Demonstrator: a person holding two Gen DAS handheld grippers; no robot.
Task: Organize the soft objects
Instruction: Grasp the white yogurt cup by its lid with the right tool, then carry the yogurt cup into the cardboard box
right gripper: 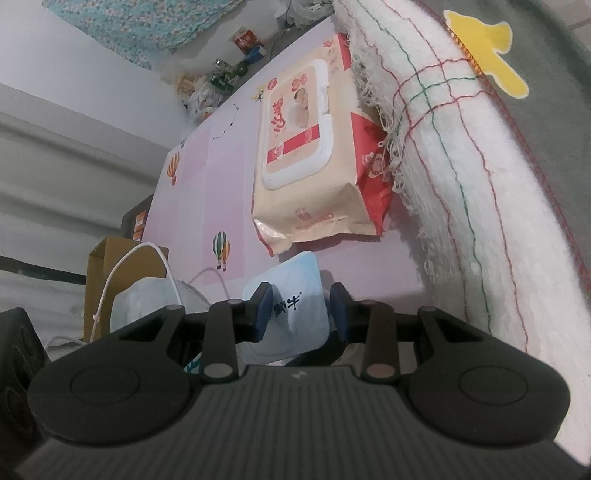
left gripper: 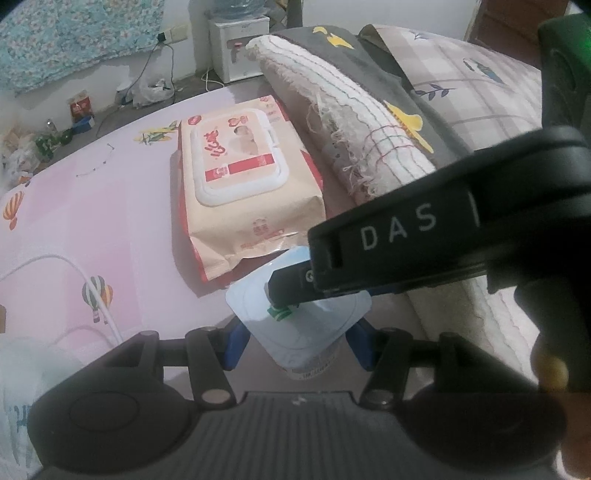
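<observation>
Pale-blue pouch [left gripper: 306, 332] sits clamped between both left tongs [left gripper: 295, 349] and right tongs [right gripper: 301, 312].

- Pink sheet [left gripper: 110, 206], printed with hot-air balloons, spread flat.
- White cable [left gripper: 99, 295], looped over the sheet's near left corner.
- White water dispenser [left gripper: 240, 48], on the floor past the sheet's far edge, against the wall.
- Wall socket [left gripper: 177, 33], dark lead hanging from it.
- Plastic bag [left gripper: 153, 90], crumpled, on the floor below the socket.
- Red carton [left gripper: 80, 107] and green glass items [left gripper: 48, 142], off the far left corner.
- Floral cloth [left gripper: 74, 37], on the wall.
- Brown cardboard box [right gripper: 110, 266], open, beside the left edge.
</observation>
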